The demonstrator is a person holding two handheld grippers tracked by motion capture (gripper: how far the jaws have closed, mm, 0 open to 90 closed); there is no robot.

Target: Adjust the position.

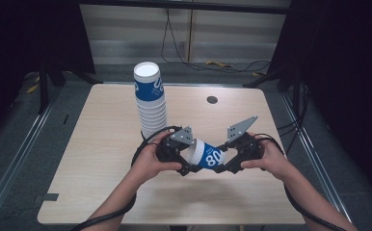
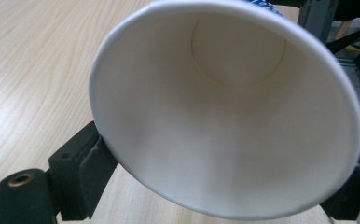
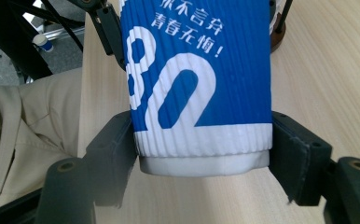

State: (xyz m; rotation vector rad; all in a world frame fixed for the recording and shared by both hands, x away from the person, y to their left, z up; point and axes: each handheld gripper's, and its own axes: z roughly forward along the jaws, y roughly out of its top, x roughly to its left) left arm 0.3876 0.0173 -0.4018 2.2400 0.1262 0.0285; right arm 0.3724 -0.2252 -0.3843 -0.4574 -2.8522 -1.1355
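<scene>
At lower centre of the high view, a paper cup [image 1: 207, 156] lay sideways above the bench [image 1: 102, 159]. The right gripper [image 3: 201, 154] was clamped on its base end (blue print facing up). The left gripper [image 2: 225, 182] straddled the rim; whether its pads pressed was unclear. A cup stack [image 1: 150, 98] stood behind.

In the left gripper view the paper cup [image 2: 225, 107] hides most of the left gripper [image 2: 225, 186], so contact at its rim seems uncertain. The right gripper view cuts the cup's mouth off at the top edge.
</scene>
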